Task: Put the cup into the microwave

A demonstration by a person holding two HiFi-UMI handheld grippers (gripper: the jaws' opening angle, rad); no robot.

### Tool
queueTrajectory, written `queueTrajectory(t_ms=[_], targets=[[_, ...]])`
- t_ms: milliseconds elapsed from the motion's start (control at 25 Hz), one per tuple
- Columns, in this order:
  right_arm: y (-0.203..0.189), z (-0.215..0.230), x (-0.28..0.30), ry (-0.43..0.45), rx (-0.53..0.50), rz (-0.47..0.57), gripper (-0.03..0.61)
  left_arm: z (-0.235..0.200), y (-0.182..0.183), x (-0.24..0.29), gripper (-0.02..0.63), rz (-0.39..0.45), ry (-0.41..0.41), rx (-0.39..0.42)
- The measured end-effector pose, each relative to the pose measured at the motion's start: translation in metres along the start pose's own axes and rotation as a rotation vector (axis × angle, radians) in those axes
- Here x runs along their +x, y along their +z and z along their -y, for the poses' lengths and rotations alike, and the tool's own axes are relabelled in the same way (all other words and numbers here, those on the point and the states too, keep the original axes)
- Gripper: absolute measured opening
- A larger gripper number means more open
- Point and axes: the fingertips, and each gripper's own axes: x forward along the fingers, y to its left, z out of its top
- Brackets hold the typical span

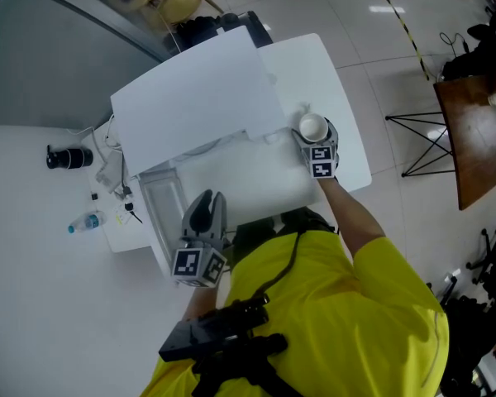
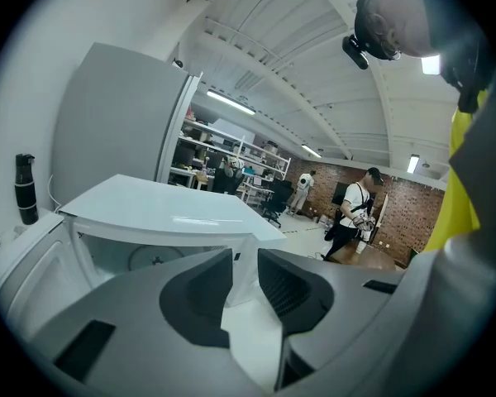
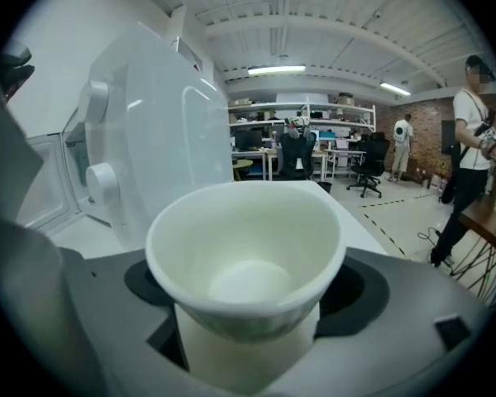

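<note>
Cup point(image 3: 245, 251) sat between the right gripper's point(image 3: 246, 292) wide-spread jaws, contact unclear. A loose, lopsided pinch on its tapered wall might have tipped it short of the microwave point(image 1: 198, 106) at that gripper's left.

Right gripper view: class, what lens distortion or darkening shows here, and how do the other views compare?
Right gripper view: fisheye bending, black corners, the cup looming large and slightly soft. Left gripper view: the same bulge and dark rim, roof beams curving. Head view: straighter lines, but the white microwave is washed out, nearly featureless.

White cup point(image 3: 244, 246); white microwave point(image 1: 190, 106); yellow shirt point(image 1: 339, 304).
</note>
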Motion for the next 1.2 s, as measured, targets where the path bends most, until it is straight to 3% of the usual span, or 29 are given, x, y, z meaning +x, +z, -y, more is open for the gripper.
queueTrajectory(t_ms=[280,560,920,1200], targets=[[0.030,0.002,-0.047,0.009,-0.034,0.044,0.472,0.000,0.006,0.007,0.092,0.036,-0.002,-0.008],[0.090,-0.037,-0.140,0.105,-0.031,0.126,0.474,-0.015,0.011,0.000,0.092,0.066,0.033,0.005],[0.159,-0.143,-0.206,0.306,-0.034,0.118,0.474,-0.067,0.014,-0.024,0.091,0.085,0.117,0.049],[0.180,-0.240,-0.199,0.475,-0.095,0.128,0.474,-0.100,0.019,-0.039,0.092,0.105,0.129,0.052]])
